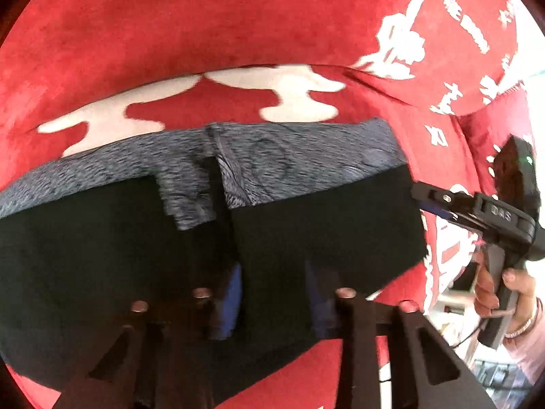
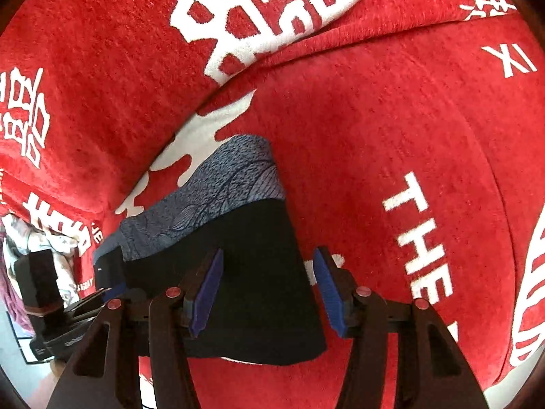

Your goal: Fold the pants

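Pants [image 2: 238, 238], soft, limp, light, lie part-folded on red blanket [image 2: 374, 136]; both hand-held grippers, left [image 1: 272, 293] and right [image 2: 269, 286], gape empty over pants' near black edge; pinch corners there.

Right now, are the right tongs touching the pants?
Apart. The right wrist view shows the right tongs wide open, red blanket visible between the right pad and the pants.

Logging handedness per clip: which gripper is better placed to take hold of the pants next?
Probably the left gripper: its open blue-padded fingers straddle the black fabric edge of the black-and-grey patterned pants. The right gripper, also open, sits at the pants' corner, one finger over the red patterned blanket.
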A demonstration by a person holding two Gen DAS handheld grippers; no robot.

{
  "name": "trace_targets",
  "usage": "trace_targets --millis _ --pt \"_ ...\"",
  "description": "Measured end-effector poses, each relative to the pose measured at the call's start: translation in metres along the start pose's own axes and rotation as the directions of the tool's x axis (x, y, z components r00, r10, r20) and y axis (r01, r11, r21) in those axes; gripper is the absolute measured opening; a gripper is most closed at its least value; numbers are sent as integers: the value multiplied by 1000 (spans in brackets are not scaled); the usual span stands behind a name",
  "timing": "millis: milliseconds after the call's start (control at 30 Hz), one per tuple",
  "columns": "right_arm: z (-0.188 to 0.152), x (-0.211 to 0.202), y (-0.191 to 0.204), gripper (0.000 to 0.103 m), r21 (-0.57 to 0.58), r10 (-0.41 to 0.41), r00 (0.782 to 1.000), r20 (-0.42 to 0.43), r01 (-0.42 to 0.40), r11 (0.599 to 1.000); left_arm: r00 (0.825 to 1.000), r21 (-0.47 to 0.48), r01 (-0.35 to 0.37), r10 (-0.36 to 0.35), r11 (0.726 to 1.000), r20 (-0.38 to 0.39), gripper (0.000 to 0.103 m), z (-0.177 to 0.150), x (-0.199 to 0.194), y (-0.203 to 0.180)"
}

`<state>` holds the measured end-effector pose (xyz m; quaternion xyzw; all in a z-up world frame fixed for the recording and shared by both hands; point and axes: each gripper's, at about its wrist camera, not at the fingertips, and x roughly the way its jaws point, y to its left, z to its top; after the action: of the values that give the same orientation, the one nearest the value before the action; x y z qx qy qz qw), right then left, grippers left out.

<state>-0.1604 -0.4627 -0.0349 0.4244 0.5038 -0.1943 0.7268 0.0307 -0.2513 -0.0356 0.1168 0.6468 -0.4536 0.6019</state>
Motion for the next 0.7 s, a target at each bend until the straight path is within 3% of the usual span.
trace_targets --millis 33,100,200,333,500,567,700 --pt "0 1 1 59 0 4 1000 0 -4 1000 1000 8 29 -29 1000 -6 5 0 -1 -4" --pt "0 0 2 59 -6 11 1000 -4 -11 1000 999 41 42 -42 998 1 5 -3 -7 -12" --pt "-2 -4 7 59 -19 16 1000 -10 -16 1000 1000 111 -24 22 994 19 5 -14 -14 -16" --pt "-9 -12 18 59 -65 36 999 -9 -36 997 999 42 -22 23 999 -23 5 -31 -8 9" --pt "1 -13 37 58 -166 3 999 44 4 986 1000 3 -14 14 1000 11 5 -29 -3 12" --pt "9 -7 44 39 -187 22 999 42 -14 982 1000 -1 -12 12 1000 17 5 -31 -5 13" --pt "19 29 66 30 -286 -48 999 6 48 957 999 -27 -33 34 999 38 5 -34 -9 15"
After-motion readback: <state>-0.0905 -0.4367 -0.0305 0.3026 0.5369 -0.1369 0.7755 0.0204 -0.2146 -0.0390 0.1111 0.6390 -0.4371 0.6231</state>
